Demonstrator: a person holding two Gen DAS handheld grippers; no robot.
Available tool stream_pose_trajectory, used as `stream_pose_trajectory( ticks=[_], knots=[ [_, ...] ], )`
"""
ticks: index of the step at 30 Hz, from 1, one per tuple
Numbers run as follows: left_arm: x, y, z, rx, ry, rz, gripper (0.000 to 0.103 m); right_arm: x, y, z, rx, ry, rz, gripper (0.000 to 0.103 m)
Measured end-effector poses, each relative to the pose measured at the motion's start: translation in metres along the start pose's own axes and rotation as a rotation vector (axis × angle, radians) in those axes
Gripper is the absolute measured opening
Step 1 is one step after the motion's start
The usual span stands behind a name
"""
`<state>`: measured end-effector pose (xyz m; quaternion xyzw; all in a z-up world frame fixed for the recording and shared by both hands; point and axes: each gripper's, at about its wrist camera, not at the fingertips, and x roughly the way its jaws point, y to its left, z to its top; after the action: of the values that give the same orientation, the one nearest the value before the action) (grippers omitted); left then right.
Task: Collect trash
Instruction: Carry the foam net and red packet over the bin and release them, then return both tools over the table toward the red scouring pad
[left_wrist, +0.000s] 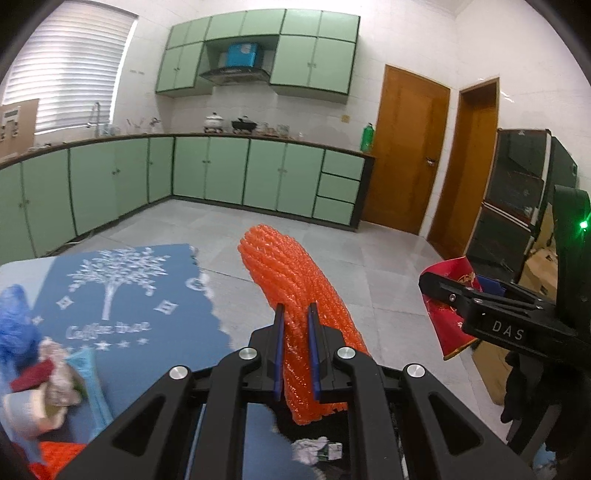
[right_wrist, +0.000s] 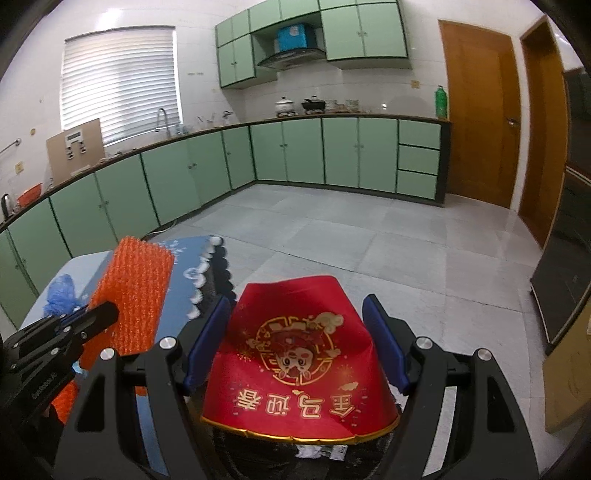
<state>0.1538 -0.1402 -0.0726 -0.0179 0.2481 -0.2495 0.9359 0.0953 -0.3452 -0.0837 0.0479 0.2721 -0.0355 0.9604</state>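
My left gripper (left_wrist: 296, 308) is shut on an orange foam net sheet (left_wrist: 291, 273) that sticks up and forward past the blue pads. The same sheet (right_wrist: 136, 291) shows at the left of the right wrist view, with the left gripper (right_wrist: 99, 314) on it. My right gripper (right_wrist: 295, 301) stands wide, its pads pressed on the two sides of a red paper cup (right_wrist: 299, 354) with a gold rim and a cartoon print. That cup (left_wrist: 443, 325) and right gripper (left_wrist: 432, 286) appear at the right of the left wrist view. Both items hang in the air.
A table with a blue "Coffee time" cloth (left_wrist: 122, 295) lies at the left, bearing a blue plastic bag (left_wrist: 14, 325) and crumpled litter (left_wrist: 48, 380). Crumpled paper (right_wrist: 321, 452) lies in a dark space below the grippers. Green cabinets (right_wrist: 288, 155), wooden doors (right_wrist: 480, 110), tiled floor (right_wrist: 369, 251).
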Motion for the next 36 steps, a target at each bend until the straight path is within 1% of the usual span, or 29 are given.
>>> stream_pose_trajectory(
  ticks=[7, 11, 13, 15, 16, 17, 18, 19, 21, 22, 24, 25, 26, 30, 36],
  knots=[
    [0.039, -0.020, -0.009, 0.027, 0.061, -0.031, 0.011, 0.028, -0.029, -0.022, 0.028, 0.054, -0.026, 0.072],
    [0.059, -0.025, -0.016, 0.036, 0.106, -0.036, 0.013, 0.049, -0.035, -0.034, 0.031, 0.096, -0.025, 0.073],
    [0.065, -0.026, -0.019, 0.037, 0.122, -0.040, 0.017, 0.056, -0.038, -0.041, 0.030, 0.120, -0.022, 0.074],
    [0.069, -0.026, -0.021, 0.030, 0.134, -0.044, 0.032, 0.064, -0.040, -0.048, 0.033, 0.140, -0.028, 0.075],
    [0.069, -0.025, -0.022, 0.024, 0.136, -0.043, 0.035, 0.066, -0.040, -0.050, 0.035, 0.146, -0.029, 0.075],
    [0.068, -0.024, -0.022, 0.016, 0.136, -0.045, 0.041, 0.068, -0.041, -0.051, 0.038, 0.152, -0.034, 0.079],
    [0.067, -0.022, -0.022, 0.009, 0.135, -0.046, 0.043, 0.069, -0.043, -0.053, 0.042, 0.153, -0.042, 0.083],
    [0.066, -0.022, -0.021, 0.007, 0.134, -0.044, 0.044, 0.069, -0.044, -0.054, 0.046, 0.150, -0.049, 0.085],
    [0.061, -0.019, -0.019, 0.008, 0.121, -0.034, 0.050, 0.067, -0.045, -0.054, 0.047, 0.144, -0.064, 0.091],
    [0.059, -0.017, -0.018, 0.009, 0.115, -0.029, 0.051, 0.067, -0.044, -0.053, 0.045, 0.141, -0.069, 0.091],
    [0.049, -0.014, -0.014, 0.015, 0.095, -0.009, 0.061, 0.061, -0.041, -0.052, 0.039, 0.134, -0.082, 0.095],
    [0.046, -0.013, -0.012, 0.017, 0.088, -0.002, 0.063, 0.058, -0.039, -0.051, 0.041, 0.130, -0.086, 0.095],
    [0.039, -0.010, -0.010, 0.023, 0.075, 0.015, 0.068, 0.053, -0.035, -0.050, 0.047, 0.123, -0.084, 0.096],
    [0.015, 0.000, -0.003, 0.026, 0.041, 0.062, 0.079, 0.038, -0.024, -0.039, 0.057, 0.084, -0.070, 0.097],
    [-0.033, 0.028, 0.000, 0.007, 0.006, 0.150, 0.085, 0.013, 0.015, -0.028, 0.042, 0.032, -0.008, 0.098]
  ],
)
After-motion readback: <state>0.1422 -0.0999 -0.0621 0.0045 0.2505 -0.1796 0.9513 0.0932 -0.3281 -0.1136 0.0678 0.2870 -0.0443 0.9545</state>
